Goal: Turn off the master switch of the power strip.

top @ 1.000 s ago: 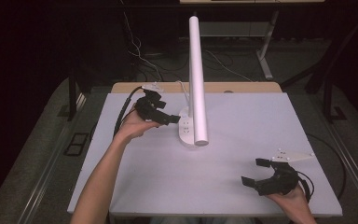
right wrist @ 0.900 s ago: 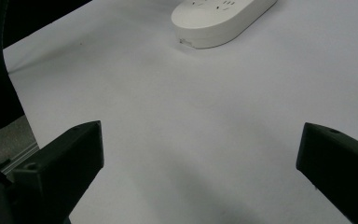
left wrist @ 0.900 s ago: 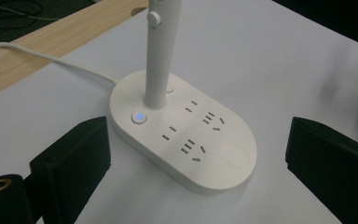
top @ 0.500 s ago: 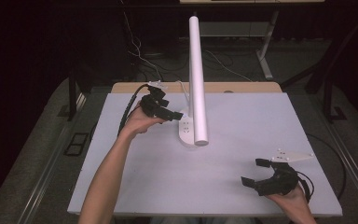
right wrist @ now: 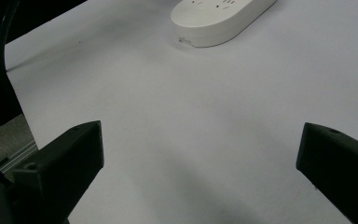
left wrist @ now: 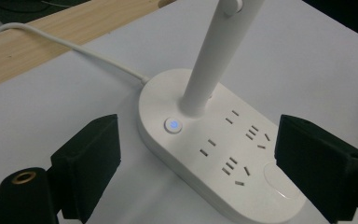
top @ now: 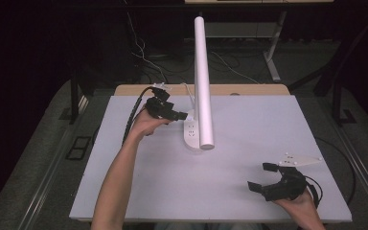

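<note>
White cable [left wrist: 70, 46], wooden strip [left wrist: 42, 35]

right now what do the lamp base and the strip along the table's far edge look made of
Lamp base: likely smooth white plastic, a soft sheen and moulded socket slots. Far-edge strip: looks like light wood or a wood-look laminate, tan with faint grain; the view cannot settle which.

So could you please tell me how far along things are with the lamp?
Done: the round button on the white oval socket base glows blue. In hand: the left gripper, jaws open, is beside that base. Left: no contact yet; the right gripper is open, well apart.
</note>
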Action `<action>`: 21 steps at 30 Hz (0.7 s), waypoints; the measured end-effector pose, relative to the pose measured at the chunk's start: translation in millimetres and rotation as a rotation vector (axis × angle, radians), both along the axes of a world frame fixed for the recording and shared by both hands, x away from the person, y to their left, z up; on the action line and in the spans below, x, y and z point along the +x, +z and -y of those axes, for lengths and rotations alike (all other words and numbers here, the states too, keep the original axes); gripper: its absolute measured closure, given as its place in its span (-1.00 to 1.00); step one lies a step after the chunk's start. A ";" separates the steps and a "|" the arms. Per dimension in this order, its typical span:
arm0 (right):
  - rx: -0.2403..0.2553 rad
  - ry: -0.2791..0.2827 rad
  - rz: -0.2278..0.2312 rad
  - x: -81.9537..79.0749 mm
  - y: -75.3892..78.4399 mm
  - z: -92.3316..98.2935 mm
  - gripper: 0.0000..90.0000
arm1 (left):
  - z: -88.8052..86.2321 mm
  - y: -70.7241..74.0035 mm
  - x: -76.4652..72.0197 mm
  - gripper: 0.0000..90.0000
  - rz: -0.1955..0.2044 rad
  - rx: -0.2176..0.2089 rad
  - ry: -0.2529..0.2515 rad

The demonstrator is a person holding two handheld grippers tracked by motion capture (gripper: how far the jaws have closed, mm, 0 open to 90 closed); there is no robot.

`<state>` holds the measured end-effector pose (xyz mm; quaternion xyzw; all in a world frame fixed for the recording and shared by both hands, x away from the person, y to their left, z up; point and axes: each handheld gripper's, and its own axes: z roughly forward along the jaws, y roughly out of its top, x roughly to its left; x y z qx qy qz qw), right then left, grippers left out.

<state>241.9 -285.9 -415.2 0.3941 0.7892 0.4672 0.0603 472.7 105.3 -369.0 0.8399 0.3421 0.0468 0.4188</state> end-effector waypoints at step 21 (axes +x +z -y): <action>0.001 -0.005 0.002 0.7 -0.3 1.6 -1.00 | 13.2 -7.8 20.9 -0.52 -0.037 0.018 0.036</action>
